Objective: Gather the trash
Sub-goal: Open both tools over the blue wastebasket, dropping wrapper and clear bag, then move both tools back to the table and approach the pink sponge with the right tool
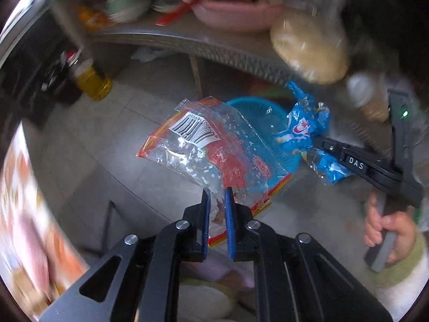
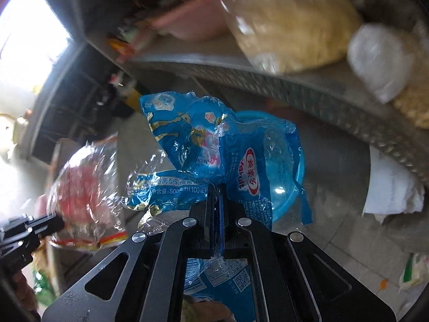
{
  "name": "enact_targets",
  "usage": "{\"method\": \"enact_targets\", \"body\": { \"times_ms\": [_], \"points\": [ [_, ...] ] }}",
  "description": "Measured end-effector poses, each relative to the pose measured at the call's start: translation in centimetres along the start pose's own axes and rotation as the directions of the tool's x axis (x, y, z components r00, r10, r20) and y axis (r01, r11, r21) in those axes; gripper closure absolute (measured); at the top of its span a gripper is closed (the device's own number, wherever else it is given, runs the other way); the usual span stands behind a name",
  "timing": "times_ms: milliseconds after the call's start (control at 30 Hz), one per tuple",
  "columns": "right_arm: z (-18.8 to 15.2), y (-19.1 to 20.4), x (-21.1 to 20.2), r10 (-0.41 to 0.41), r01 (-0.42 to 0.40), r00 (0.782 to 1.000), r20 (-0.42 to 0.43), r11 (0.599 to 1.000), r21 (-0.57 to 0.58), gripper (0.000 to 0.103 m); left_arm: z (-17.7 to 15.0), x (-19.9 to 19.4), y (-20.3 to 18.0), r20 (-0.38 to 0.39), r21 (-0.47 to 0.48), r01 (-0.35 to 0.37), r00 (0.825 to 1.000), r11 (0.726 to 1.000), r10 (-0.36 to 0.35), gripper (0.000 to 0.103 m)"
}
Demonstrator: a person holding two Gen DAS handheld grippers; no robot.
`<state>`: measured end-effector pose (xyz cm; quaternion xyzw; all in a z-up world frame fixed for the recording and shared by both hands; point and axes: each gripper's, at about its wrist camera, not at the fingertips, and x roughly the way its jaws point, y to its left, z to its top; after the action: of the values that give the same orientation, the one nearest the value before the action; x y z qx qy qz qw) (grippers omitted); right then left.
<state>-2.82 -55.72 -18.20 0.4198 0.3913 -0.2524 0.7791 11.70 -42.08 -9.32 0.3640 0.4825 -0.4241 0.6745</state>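
Observation:
My left gripper (image 1: pixel 217 191) is shut on a clear plastic bag with red print and a barcode (image 1: pixel 203 147), which hangs over the floor in the left wrist view. In the right wrist view that bag (image 2: pixel 83 196) shows blurred at the left. My right gripper (image 2: pixel 217 187) is shut on a crumpled blue plastic wrapper (image 2: pixel 228 155). From the left wrist view the right gripper (image 1: pixel 317 141) comes in from the right with that blue wrapper (image 1: pixel 303 123), a hand (image 1: pixel 386 228) on its handle. A blue plastic basin (image 1: pixel 264 123) stands on the floor beneath both bags, seen again as a blue basin (image 2: pixel 287 185) behind the wrapper.
A metal table edge (image 1: pixel 228 51) runs above the basin, bearing a pink bowl (image 1: pixel 230 13) and a bag of pale grain (image 1: pixel 311 45). A yellow oil bottle (image 1: pixel 92 79) stands on the tiled floor at left. White paper (image 2: pixel 391 187) lies on the floor at right.

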Motion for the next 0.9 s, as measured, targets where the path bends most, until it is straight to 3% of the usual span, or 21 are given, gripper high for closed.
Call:
{"method": "enact_targets", "body": {
  "times_ms": [100, 233, 300, 400, 467, 533, 600, 733, 900],
  "points": [
    [0.5, -0.5, 3.7, -0.036, 0.036, 0.998, -0.047, 0.999, 0.004, 0.102, 2.8, 4.5, -0.7, -0.077, 0.033, -0.008, 0.997, 0.999, 0.011, 0.093],
    [1.7, -0.8, 7.8, -0.063, 0.065, 0.993, -0.1, 0.998, 0.015, 0.101, 5.1, 9.3, -2.1, -0.119, 0.083, -0.021, 0.992, 0.996, 0.031, 0.092],
    [3.0, -1.4, 9.0, -0.088, 0.09, 0.99, -0.112, 0.996, 0.016, 0.097, 6.0, 11.2, -2.8, -0.129, 0.123, -0.05, 0.989, 0.991, 0.066, 0.092],
    [3.7, -1.9, 10.9, -0.084, 0.089, 0.989, -0.122, 0.996, 0.033, 0.088, 7.1, 13.8, -3.1, -0.156, 0.115, -0.043, 0.986, 0.992, 0.06, 0.086],
    [3.7, -2.1, 11.6, -0.096, 0.1, 0.988, -0.122, 0.995, 0.027, 0.064, 7.6, 14.4, -2.7, -0.137, 0.108, -0.061, 0.988, 0.992, 0.076, 0.078],
    [3.5, -2.1, 11.8, -0.098, 0.102, 0.987, -0.125, 0.994, 0.025, 0.063, 7.9, 14.5, -2.5, -0.138, 0.086, -0.056, 0.988, 0.995, 0.068, 0.066],
    [3.4, -2.1, 11.6, -0.11, 0.113, 0.986, -0.122, 0.993, 0.019, 0.063, 8.0, 14.1, -2.3, -0.131, 0.064, -0.043, 0.99, 0.997, 0.051, 0.065],
    [3.4, -2.0, 11.2, -0.133, 0.135, 0.985, -0.112, 0.991, 0.01, 0.062, 8.4, 12.9, -2.6, -0.101, 0.068, -0.025, 0.994, 0.997, 0.032, 0.051],
    [3.3, -1.8, 9.9, -0.161, 0.161, 0.984, -0.071, 0.987, -0.008, 0.062, 9.0, 10.7, -2.0, -0.078, 0.01, -0.001, 0.997, 1.0, 0.001, 0.05]
  ]
}}
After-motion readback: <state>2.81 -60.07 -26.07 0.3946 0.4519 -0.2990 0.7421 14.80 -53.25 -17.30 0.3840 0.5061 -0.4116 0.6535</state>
